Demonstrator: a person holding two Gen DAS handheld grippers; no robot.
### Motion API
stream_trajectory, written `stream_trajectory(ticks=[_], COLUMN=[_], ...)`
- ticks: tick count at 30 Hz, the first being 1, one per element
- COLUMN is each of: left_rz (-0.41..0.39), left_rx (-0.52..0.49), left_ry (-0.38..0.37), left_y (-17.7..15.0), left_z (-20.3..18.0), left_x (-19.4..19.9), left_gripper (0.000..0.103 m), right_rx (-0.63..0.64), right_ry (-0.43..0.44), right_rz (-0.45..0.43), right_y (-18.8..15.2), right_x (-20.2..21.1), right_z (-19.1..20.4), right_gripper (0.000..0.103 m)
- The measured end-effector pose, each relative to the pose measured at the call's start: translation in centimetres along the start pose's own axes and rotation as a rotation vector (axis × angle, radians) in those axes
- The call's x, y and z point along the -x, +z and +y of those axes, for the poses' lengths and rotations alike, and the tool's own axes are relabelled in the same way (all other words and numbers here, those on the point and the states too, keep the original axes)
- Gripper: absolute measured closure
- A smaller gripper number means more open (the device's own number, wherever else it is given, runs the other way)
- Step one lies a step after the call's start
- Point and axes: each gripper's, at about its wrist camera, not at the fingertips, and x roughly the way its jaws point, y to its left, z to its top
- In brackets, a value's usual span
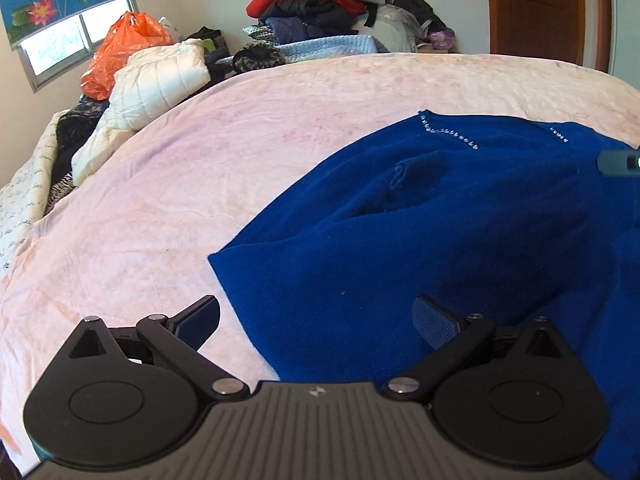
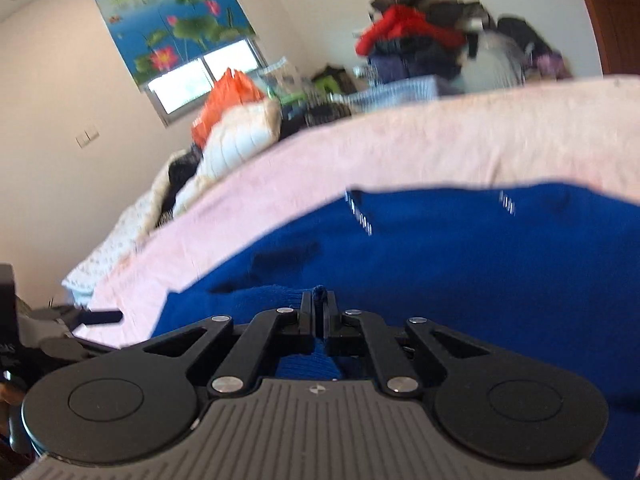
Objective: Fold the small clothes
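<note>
A royal blue knit top (image 1: pixel 460 232) with a line of rhinestones lies spread on the pink bed cover (image 1: pixel 200 168). My left gripper (image 1: pixel 316 320) is open and empty, low over the garment's near left corner. My right gripper (image 2: pixel 319 300) is shut on a bunched fold of the blue top (image 2: pixel 460 264) at its near edge. The right view is blurred. Part of the right gripper (image 1: pixel 620 162) shows at the right edge of the left wrist view, and the left gripper (image 2: pixel 96 318) shows at the left edge of the right wrist view.
A white puffer jacket (image 1: pixel 160 80) and an orange plastic bag (image 1: pixel 120 52) lie at the bed's far left. A tall heap of clothes (image 1: pixel 320 12) stands behind the bed. A wooden door (image 1: pixel 540 4) is at the far right. A window (image 1: pixel 60 44) is at the far left.
</note>
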Motion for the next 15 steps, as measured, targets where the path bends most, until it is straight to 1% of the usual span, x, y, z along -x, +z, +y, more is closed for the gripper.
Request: stream_trajectory(ticks=[3,5,8,12,14,15], left_rz=[-0.004,-0.004,-0.006,-0.001,0.009,0.013], left_rx=[-0.026,-0.038,-0.032,0.006,0.021,0.029], left_ry=[0.006,0.014,0.031,0.061,0.068,0.067], left_y=[0.1,0.3,0.7,1.4,1.8,2.0], left_z=[-1.0,-1.5,-1.6,-1.0,-0.8,-0.7], left_x=[-0.5,-0.8,-1.2,-1.8,-2.3,-2.4], left_gripper=[0.0,0.0,0.0,0.0,0.0,0.0], right_rx=[0.055,0.071,0.114,0.319,0.386,0.389], right_ry=[-0.085,-0.108,-0.106,-0.053,-0.074,-0.084], right_rz=[0.006,0.013,0.0,-0.052,-0.076,-0.089], right_y=[1.1,1.7,2.5,4.1,5.8,6.7], right_x=[-0.1,-0.4,-0.4,0.1,0.2,0.3], right_z=[-0.2,-0.6,0.0,4.2,5.8,6.0], right_gripper=[0.096,0.096,0.096,0.096,0.096,0.096])
